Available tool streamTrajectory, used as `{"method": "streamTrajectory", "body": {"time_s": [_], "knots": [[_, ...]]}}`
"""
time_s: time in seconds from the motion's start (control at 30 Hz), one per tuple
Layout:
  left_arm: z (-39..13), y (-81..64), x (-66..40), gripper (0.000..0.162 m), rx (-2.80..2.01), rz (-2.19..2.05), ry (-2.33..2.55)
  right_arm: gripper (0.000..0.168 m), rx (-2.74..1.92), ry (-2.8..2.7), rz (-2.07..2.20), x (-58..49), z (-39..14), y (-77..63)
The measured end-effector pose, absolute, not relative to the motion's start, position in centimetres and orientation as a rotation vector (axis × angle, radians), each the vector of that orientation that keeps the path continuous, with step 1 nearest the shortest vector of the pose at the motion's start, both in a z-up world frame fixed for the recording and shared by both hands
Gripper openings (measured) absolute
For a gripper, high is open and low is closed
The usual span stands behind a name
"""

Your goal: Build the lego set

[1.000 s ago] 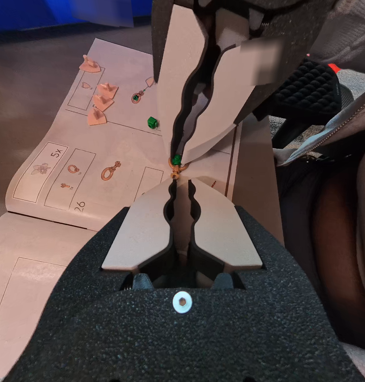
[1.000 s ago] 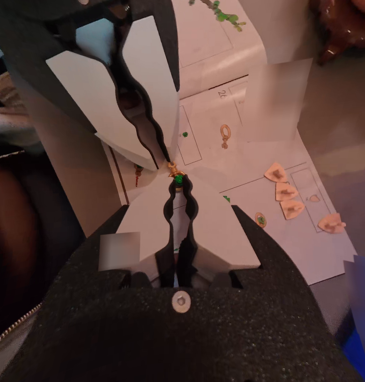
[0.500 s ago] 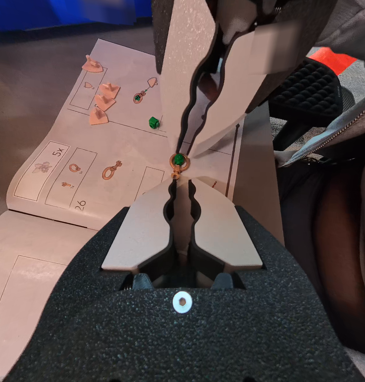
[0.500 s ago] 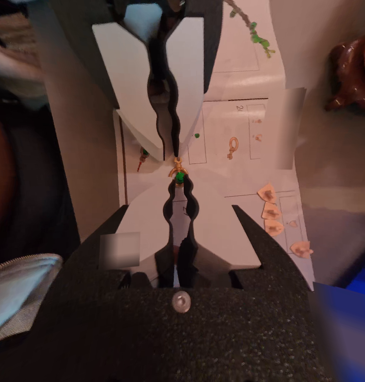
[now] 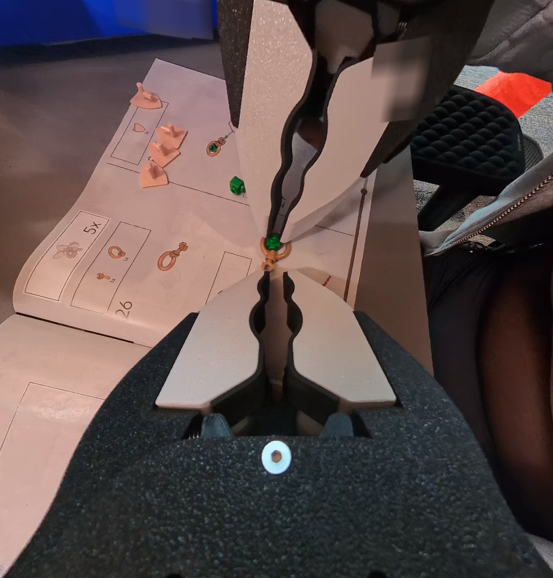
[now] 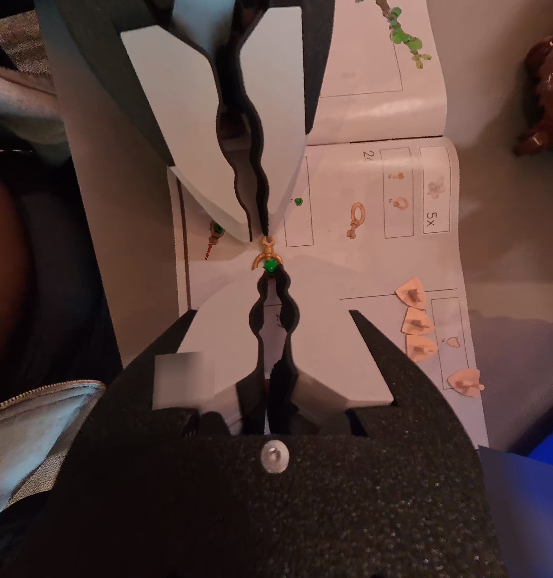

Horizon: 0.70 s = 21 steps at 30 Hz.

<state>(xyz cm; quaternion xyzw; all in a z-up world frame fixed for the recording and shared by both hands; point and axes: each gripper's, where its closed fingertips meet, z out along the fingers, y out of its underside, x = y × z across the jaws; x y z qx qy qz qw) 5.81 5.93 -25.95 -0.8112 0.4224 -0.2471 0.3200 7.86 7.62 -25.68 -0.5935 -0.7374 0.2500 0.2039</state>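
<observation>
A small gold ring piece (image 5: 283, 251) with a short stem hangs in the air between my two grippers. A green stud (image 5: 272, 241) sits in the ring. My left gripper (image 5: 274, 273) is shut on the stem end, its tips a narrow gap apart. My right gripper (image 5: 276, 233) reaches in from the top, tip to tip with the left, and is shut on the green stud. In the right wrist view my right gripper (image 6: 270, 276) pinches the stud (image 6: 270, 266) in the ring (image 6: 258, 261). There the left gripper (image 6: 258, 236) comes down from above.
The open instruction booklet (image 5: 175, 225) lies under both grippers on a grey table. Several peach petal pieces (image 5: 162, 150) and a loose green stud (image 5: 236, 185) lie on it. A brown piece (image 6: 547, 93) sits at the table's far side. A person's lap (image 5: 503, 344) is beside the table edge.
My right gripper has swung round and stands straighter against the left one. The ring has turned on its stem. The left gripper has held still.
</observation>
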Motion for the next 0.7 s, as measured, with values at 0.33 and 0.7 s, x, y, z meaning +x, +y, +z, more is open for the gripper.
{"method": "streamTrajectory", "body": {"time_s": [0.33,0.7], "knots": [[-26.12,6.13,5.78,0.005,-2.100,-0.528,1.107,0.004,-1.702,-2.114,0.663,7.99,-25.67,7.17],[-26.12,6.41,5.76,0.003,-2.162,-0.464,0.946,0.005,-1.915,-1.836,0.714,7.74,-25.82,7.27]]}}
